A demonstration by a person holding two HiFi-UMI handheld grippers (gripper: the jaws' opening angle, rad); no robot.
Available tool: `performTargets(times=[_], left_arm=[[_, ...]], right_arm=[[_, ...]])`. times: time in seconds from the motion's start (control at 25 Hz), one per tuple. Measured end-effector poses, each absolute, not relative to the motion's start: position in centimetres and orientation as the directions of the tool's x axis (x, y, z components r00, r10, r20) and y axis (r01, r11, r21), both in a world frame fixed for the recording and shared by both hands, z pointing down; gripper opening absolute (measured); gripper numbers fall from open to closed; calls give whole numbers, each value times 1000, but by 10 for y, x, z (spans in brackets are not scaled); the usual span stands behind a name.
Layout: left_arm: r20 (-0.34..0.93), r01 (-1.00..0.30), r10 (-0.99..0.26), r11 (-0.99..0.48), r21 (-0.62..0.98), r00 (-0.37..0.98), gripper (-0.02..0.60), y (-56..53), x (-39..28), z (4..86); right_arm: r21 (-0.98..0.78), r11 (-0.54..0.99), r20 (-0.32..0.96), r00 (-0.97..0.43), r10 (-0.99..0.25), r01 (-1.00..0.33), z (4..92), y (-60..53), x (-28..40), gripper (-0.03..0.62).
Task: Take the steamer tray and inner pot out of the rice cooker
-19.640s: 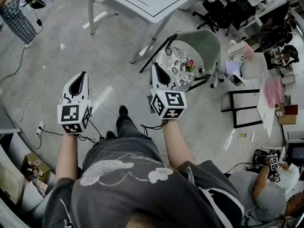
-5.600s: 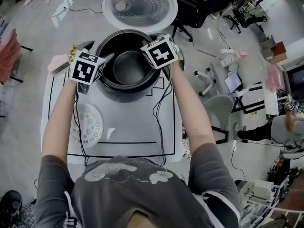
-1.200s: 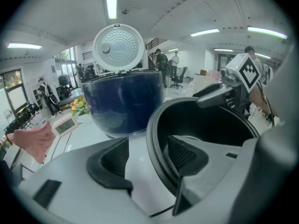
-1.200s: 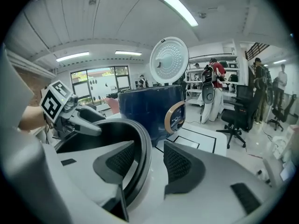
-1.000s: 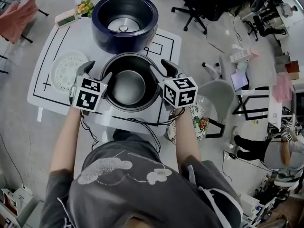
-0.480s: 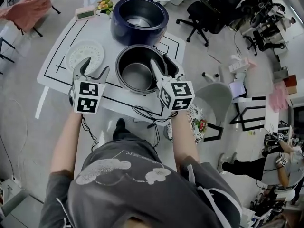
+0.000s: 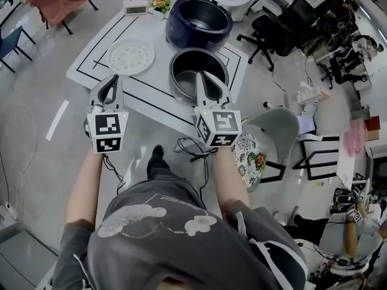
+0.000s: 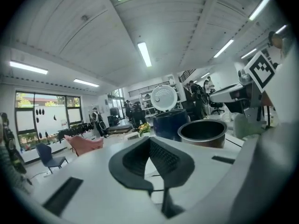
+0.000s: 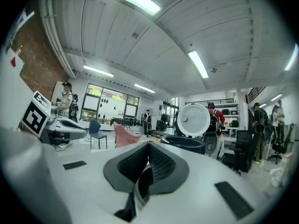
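Steamer tray (image 7: 131,55) and inner pot (image 7: 205,58) both sit on the table (image 7: 156,71), outside the rice cooker (image 7: 198,22). Task looks complete. Left gripper (image 7: 113,78) and right gripper (image 7: 201,75): jaws pressed together, empty.

1x navy round rice cooker body (image 7: 199,22), 1x dark metal inner pot (image 7: 190,62), 1x white perforated round steamer tray (image 7: 130,55), 1x white surface (image 7: 154,83). Left hand-held gripper (image 7: 111,79) + right hand-held gripper (image 7: 203,76) = 2.
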State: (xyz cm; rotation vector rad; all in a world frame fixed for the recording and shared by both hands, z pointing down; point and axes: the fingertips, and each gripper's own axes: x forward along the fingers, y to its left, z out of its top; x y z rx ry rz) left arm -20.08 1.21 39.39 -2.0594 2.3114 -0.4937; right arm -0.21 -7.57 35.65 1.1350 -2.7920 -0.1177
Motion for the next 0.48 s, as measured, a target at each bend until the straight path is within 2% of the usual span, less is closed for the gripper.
performTargets(times=[0.48], left_arm=[[257, -973, -955, 98, -208, -151, 8, 138, -182, 405]], right_arm=[[101, 763, 123, -753, -646, -638, 368, 37, 10, 28]])
